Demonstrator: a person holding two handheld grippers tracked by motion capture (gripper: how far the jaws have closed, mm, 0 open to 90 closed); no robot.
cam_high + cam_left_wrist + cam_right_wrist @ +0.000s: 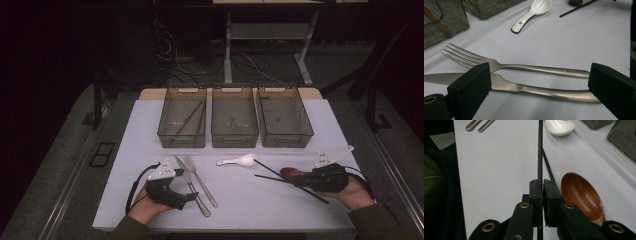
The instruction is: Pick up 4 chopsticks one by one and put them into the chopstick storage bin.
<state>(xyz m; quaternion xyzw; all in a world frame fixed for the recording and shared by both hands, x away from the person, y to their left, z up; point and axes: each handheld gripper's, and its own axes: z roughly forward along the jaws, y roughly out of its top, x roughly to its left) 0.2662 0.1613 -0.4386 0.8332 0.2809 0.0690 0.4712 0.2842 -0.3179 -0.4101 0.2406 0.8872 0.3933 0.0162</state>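
My left gripper (190,193) (540,85) stands open at the table's front left. Its jaws straddle the handles of a steel knife (189,182) (529,89) and a fork (200,181) (529,67) that lie side by side, and the pads are clear of both. At the front right my right gripper (301,182) (542,185) is shut on a black chopstick (272,171) (540,150). That stick runs through the jaws toward a white ceramic spoon (240,161) (560,127) (531,13). A second black chopstick (272,178) (548,166) lies beside it, next to a brown wooden spoon (290,173) (581,195).
Three grey mesh baskets stand in a row at the back of the white table (150,125). The left basket (165,120) holds brown chopsticks (187,120). Nothing shows in the middle basket (235,141) or the right basket (286,141). Dark floor and cables lie beyond the table.
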